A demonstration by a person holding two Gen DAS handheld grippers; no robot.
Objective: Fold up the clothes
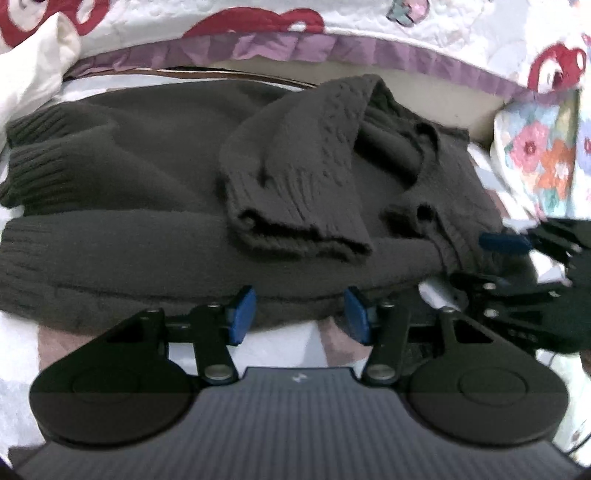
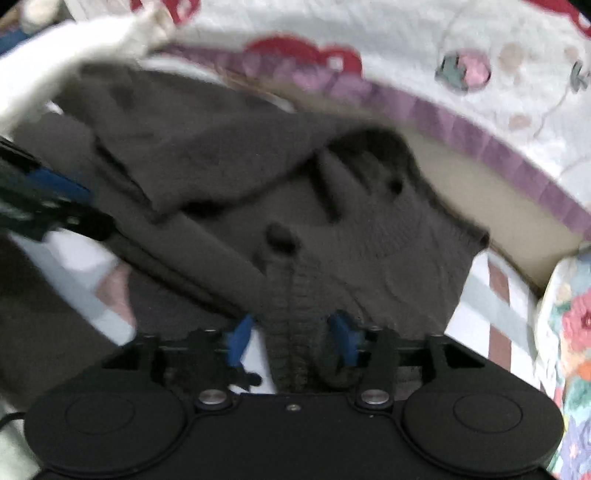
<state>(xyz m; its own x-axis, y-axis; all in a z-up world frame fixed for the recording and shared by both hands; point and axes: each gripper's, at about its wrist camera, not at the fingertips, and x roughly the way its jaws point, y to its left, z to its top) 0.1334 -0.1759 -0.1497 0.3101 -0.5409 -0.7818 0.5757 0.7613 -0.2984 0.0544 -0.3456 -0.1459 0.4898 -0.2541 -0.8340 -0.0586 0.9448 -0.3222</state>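
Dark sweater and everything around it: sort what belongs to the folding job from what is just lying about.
Part of the job:
- dark knit sweater, partly folded, sleeve cuff laid on top
- left tongs, open at its near edge
- right tongs, open, ribbed edge between them

Just lying about:
- red-and-white quilt
- floral pillow
- white cloth

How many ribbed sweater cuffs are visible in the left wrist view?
2: one sleeve cuff lies folded over the dark sweater mid-frame, and another cuff sits at the far left edge. Others may be hidden in folds.

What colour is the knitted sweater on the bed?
Dark brownish-grey knitted sweater, plain with ribbed cuffs; clearest in the left wrist view.
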